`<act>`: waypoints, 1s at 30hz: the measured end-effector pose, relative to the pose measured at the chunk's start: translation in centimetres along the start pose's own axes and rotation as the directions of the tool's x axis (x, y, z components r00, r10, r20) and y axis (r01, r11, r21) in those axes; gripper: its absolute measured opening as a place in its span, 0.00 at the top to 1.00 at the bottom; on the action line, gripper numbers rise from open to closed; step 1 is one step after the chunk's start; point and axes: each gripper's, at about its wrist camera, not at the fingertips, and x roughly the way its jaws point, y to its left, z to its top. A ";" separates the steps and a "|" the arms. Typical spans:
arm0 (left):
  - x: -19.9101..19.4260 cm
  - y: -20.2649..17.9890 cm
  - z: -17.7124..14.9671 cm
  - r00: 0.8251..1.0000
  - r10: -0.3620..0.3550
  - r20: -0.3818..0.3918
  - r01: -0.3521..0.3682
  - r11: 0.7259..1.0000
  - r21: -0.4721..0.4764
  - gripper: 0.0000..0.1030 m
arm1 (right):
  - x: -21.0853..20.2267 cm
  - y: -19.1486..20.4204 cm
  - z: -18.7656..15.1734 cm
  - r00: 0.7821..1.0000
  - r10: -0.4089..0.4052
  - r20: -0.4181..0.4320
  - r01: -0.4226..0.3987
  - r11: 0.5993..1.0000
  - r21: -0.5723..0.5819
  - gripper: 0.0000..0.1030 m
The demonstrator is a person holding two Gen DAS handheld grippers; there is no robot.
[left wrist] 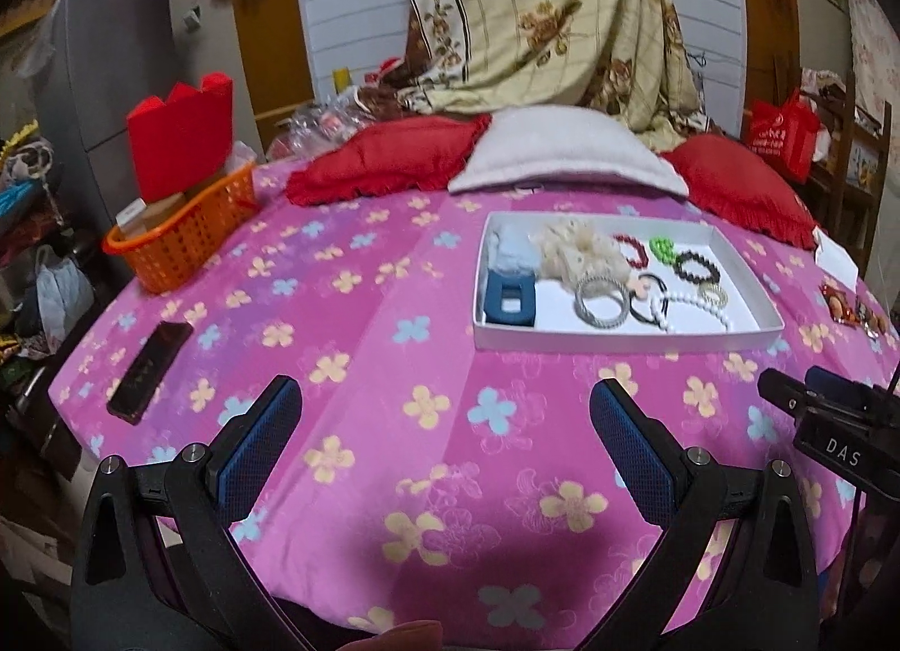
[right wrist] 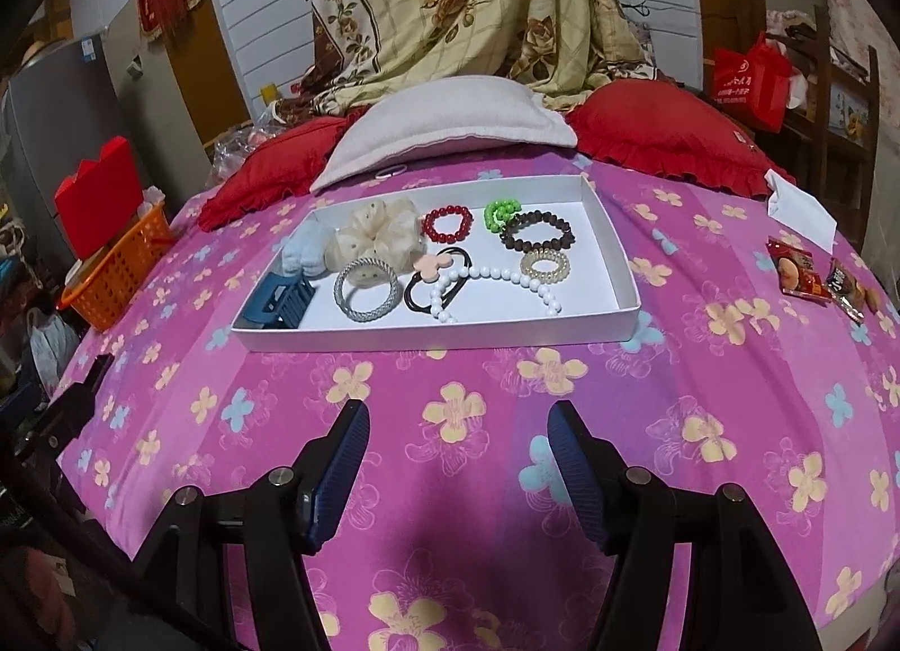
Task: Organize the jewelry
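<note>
Nearest you, short of the white tray [right wrist: 610,234], both claws hang over the pink flowered bedcover [right wrist: 506,369] with nothing between their blue pads. Your right gripper [right wrist: 458,459] has its jaws apart and empty; your left gripper [left wrist: 444,426] stands spread wider, also empty. Its frame cuts off the bedcover's near edge.

Left of the tray, a dark phone [left wrist: 149,369] lies flat on the cover.

Inside the tray the jewelry sits crowded: a blue hair claw [right wrist: 281,302] at the near left corner, a silver bangle [right wrist: 365,288] beside it, a white bead string [right wrist: 489,279] overlapping a black hair tie [right wrist: 444,279], so you cannot trace either fully. Farther in lie a cream scrunchie [right wrist: 377,229], red bead bracelet [right wrist: 447,222], green beads [right wrist: 498,215], a dark bead bracelet [right wrist: 537,234] and a clear coil tie [right wrist: 544,263].

Right of the tray, snack packets [right wrist: 799,271] are too blurred to read.
</note>
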 end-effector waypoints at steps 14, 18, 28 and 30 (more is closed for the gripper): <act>3.9 0.1 -1.0 0.991 -0.018 -0.132 0.017 1.000 -0.006 0.00 | 2.6 0.1 -0.4 0.998 -0.004 -0.061 0.004 1.000 -0.002 0.38; 4.4 0.1 -1.2 0.988 -0.023 -0.150 0.022 1.000 -0.008 0.00 | 2.8 0.3 -0.5 0.998 -0.006 -0.068 0.006 1.000 -0.006 0.38; 4.2 -0.3 -1.5 0.986 -0.057 -0.159 0.056 0.998 -0.012 0.00 | 1.4 1.4 -1.0 0.999 -0.049 -0.002 0.049 0.997 -0.054 0.38; 3.9 -0.5 -1.6 0.986 -0.062 -0.154 0.062 0.998 -0.005 0.00 | 0.9 1.4 -1.2 0.998 -0.059 0.011 0.060 0.996 -0.059 0.38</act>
